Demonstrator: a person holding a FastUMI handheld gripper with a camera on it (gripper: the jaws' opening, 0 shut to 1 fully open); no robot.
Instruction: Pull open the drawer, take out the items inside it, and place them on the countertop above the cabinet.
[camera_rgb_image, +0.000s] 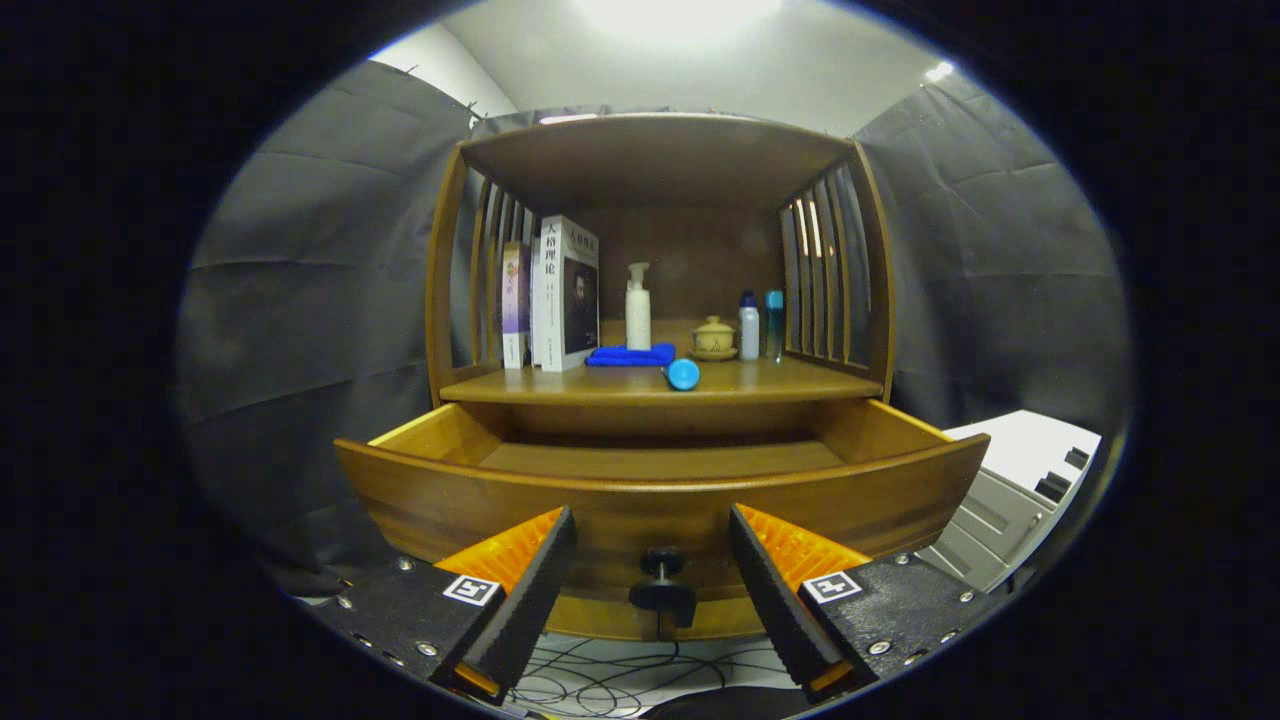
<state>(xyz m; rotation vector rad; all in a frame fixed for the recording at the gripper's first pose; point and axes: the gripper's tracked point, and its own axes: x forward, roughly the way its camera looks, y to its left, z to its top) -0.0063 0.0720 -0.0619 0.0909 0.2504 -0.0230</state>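
Observation:
The wooden drawer (660, 505) stands pulled out from the cabinet, its front panel just ahead of my fingers. Its dark round knob (660, 580) sits between the two fingers, untouched. My gripper (652, 545) is open with nothing in it. The part of the drawer's floor that shows is bare wood; the front panel hides the near part of the inside. On the countertop (780, 383) above the drawer lie a folded blue cloth (630, 355) and a blue cylinder (683, 374) lying on its side near the front edge.
On the countertop also stand books (565, 295) at the left, a white pump bottle (638, 310), a small lidded pot on a saucer (713, 338) and two small bottles (760, 325). A grey-white box (1020, 490) sits to the right of the drawer. Cables (610, 680) lie on the floor below.

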